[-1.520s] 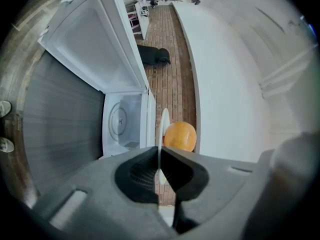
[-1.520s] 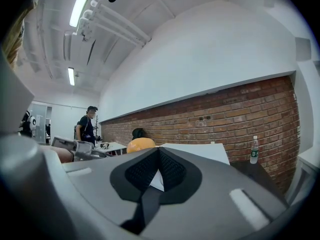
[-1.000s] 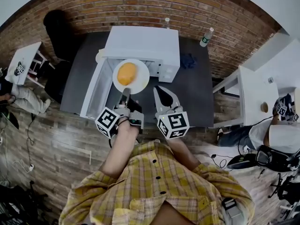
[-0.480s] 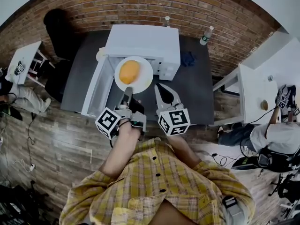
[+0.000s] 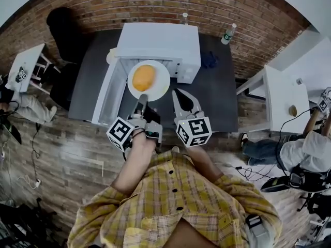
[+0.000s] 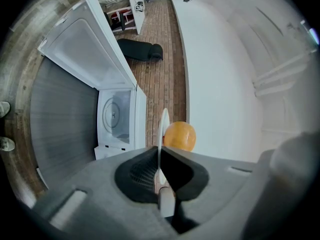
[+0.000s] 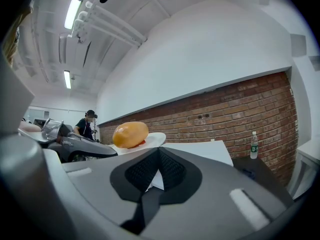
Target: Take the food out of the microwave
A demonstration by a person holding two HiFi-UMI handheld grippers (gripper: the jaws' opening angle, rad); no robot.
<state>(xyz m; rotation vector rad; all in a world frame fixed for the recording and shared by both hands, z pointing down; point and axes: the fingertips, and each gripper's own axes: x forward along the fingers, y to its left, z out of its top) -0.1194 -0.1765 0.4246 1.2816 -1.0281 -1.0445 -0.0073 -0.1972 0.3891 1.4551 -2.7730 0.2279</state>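
A white plate (image 5: 158, 84) carries a round orange food item (image 5: 144, 77) and hangs just in front of the white microwave's (image 5: 160, 43) open cavity. My left gripper (image 5: 141, 99) is shut on the plate's near rim. In the left gripper view the plate (image 6: 163, 126) stands edge-on between the pads, with the food (image 6: 179, 135) to its right. The microwave door (image 5: 108, 94) is swung open to the left. My right gripper (image 5: 180, 94) hovers to the right of the plate, shut and holding nothing. The right gripper view shows the food (image 7: 130, 134) on the plate (image 7: 154, 139).
The microwave stands on a dark table (image 5: 220, 99) against a brick wall. A water bottle (image 5: 226, 34), a second bottle (image 5: 184, 18) and a blue cloth (image 5: 209, 60) lie at the back right. White tables (image 5: 282, 94) and seated people flank the scene.
The plate and my left gripper have shifted only slightly. The right gripper has kept still.
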